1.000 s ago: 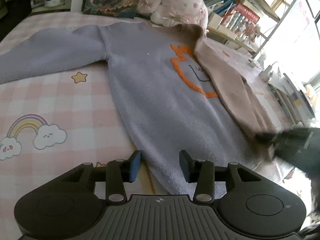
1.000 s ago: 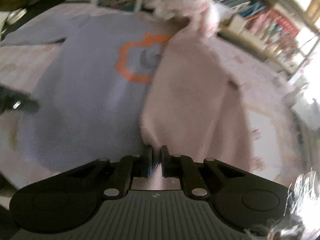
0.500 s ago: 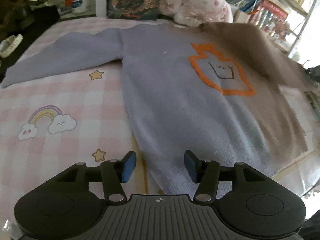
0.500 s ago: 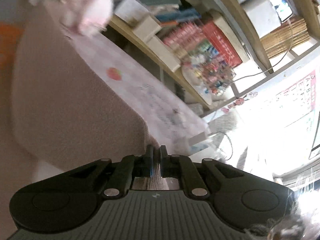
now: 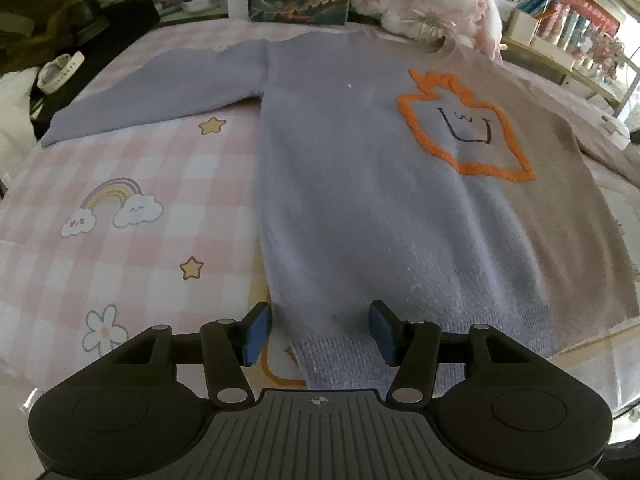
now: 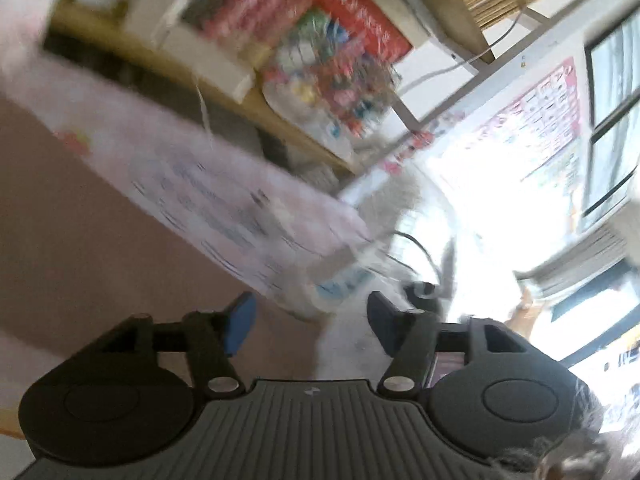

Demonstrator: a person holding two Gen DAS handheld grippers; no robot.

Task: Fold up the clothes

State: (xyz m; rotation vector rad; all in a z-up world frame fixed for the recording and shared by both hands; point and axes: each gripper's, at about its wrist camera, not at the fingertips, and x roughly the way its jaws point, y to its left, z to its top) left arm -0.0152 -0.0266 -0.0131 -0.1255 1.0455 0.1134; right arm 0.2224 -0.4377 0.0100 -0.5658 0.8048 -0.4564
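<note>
Sweater [image 5: 360,208] is soft and floppy, so pinch its thick bottom edge [image 5: 344,356] with your left tool [image 5: 318,330], now opening wide with nothing held.

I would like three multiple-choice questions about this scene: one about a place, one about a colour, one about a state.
1. Where does the rainbow print lie?
A. left of the sweater
B. on the sweater
C. on the shelf

2. What colour is the outline on the sweater chest?
A. green
B. orange
C. black

3. How does the sweater lie?
A. rolled up
B. hanging
C. spread flat on the sheet

Answers: 1 A, it is on the checked sheet beside the body. 2 B, the orange outline shows plainly. 3 C, body and sleeve lie flat.
</note>
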